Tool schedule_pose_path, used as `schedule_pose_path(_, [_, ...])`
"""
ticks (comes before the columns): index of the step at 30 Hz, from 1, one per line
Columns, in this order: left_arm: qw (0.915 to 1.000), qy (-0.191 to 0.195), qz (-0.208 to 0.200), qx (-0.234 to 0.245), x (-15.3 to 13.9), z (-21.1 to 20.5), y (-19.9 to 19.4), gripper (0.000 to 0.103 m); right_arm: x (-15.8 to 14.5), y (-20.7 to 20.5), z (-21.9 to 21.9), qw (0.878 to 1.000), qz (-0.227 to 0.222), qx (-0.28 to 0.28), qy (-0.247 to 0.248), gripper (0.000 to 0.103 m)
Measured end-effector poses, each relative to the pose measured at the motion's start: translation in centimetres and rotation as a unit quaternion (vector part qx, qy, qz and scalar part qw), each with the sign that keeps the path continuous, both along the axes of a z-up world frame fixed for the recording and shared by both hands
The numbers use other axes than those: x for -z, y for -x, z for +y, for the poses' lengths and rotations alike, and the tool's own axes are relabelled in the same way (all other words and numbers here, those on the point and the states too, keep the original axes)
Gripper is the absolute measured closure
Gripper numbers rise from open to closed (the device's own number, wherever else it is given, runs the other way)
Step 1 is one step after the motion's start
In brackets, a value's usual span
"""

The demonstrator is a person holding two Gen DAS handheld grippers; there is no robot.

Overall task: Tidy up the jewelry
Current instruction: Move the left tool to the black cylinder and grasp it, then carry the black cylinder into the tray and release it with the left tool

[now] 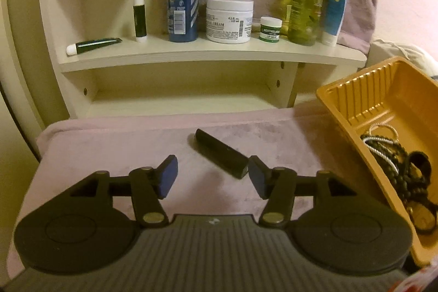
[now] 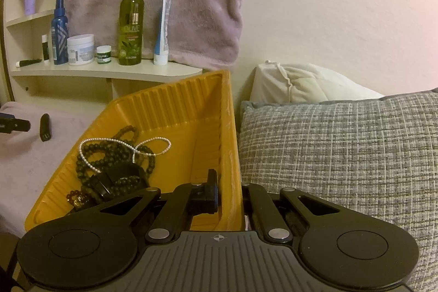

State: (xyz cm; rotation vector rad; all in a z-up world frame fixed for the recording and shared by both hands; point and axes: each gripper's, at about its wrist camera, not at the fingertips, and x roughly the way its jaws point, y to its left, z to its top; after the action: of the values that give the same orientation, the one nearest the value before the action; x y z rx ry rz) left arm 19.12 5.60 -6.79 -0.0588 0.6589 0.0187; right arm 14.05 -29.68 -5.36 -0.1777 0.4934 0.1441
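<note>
Two hand-held grippers are in my views. My left hand-held gripper hovers with its blue-padded jaws spread apart and nothing between them, over the pink plush cloth that covers the surface below the shelf. A black, oblong case lies flat on that cloth just ahead of the jaws, its near end close beside the right pad; I cannot tell whether they touch. My right hand-held gripper is clamped on the right wall of the ribbed yellow plastic tray, one finger inside and one outside. The tray tilts, its wall next to the grey woven cushion. Inside it lie the jewelry: dark beaded strands, a thin white pearl-like chain looped over them, and a black band. Behind, the cream shelf carries bottles, jars and tubes.
</note>
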Motion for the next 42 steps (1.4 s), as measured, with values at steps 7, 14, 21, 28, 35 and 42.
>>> schedule_pose_path(7, [0.9994, 0.023, 0.000, -0.025, 1.3, -1.1, -2.1, 0.049, 0.0, -0.1, -0.1, 1.000, 0.004, 0.001, 0.001, 0.100])
schedule_pose_path(14, [0.9978, 0.028, 0.020, -0.057, 3.0, -1.3, -4.2, 0.052, 0.1, -0.2, -0.1, 1.000, 0.010, 0.011, 0.008, 0.100])
schedule_pose_path(21, [0.9987, 0.019, 0.017, -0.045, 2.8, -0.6, -3.5, 0.078, 0.2, -0.4, -0.2, 1.000, 0.012, 0.013, 0.008, 0.100])
schedule_pose_path(28, [0.9992, 0.001, 0.032, -0.022, 2.7, 0.4, -3.5, 0.083, 0.3, -0.5, -0.1, 1.000, 0.012, 0.014, 0.008, 0.100])
schedule_pose_path(35, [0.9989, -0.020, 0.041, -0.010, 3.2, 0.4, -4.2, 0.083, 0.3, -0.4, -0.1, 1.000, 0.013, 0.015, 0.008, 0.100])
schedule_pose_path(42, [0.9993, -0.022, 0.028, 0.015, 1.7, 0.8, -2.7, 0.083, 0.3, -0.4, -0.2, 1.000, 0.014, 0.017, 0.010, 0.100])
